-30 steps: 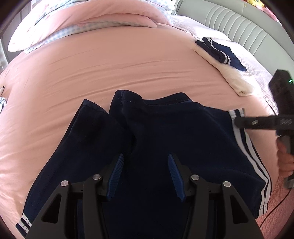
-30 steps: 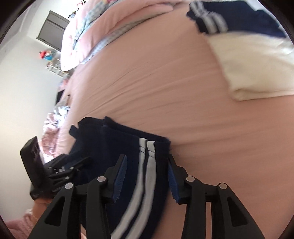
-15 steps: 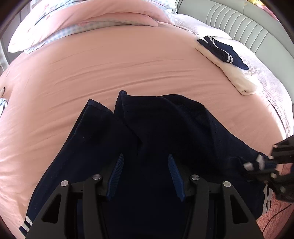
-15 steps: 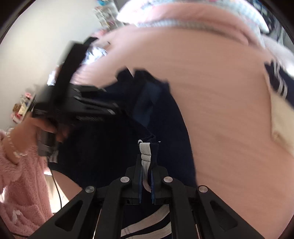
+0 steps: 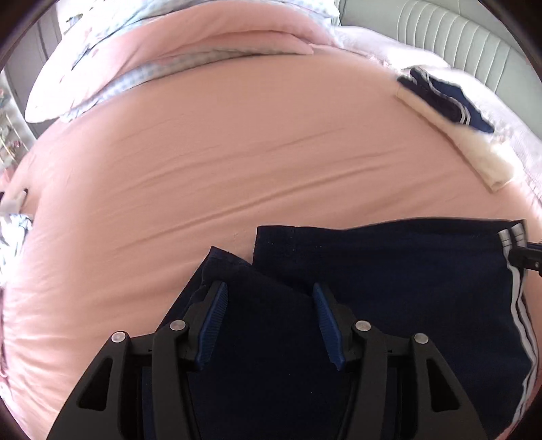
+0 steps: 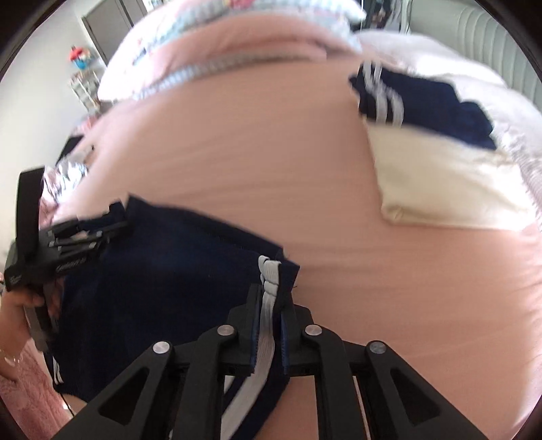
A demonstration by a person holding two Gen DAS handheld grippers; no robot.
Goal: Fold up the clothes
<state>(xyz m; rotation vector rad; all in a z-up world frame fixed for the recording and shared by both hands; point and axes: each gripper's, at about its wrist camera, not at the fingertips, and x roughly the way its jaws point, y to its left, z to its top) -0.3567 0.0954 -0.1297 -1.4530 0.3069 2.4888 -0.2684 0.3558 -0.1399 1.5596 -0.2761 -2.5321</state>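
A pink sheet covers the bed (image 5: 237, 162), lightly creased. At its far end lies a rolled pink duvet (image 5: 210, 37) with a pale patterned lining showing underneath. A padded grey-green headboard (image 5: 450, 37) stands on the right. Against the far white wall are a dark cabinet (image 6: 108, 27) and a small cluttered shelf (image 6: 83, 84).

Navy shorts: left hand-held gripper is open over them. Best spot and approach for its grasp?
Probably the far left hem corner of the navy shorts, coming in from the near side along the fabric. That corner stands up slightly off the pink sheet, giving an edge to pinch. It mirrors the striped corner that the right hand-held gripper holds shut. The left hand-held gripper is open just short of it.
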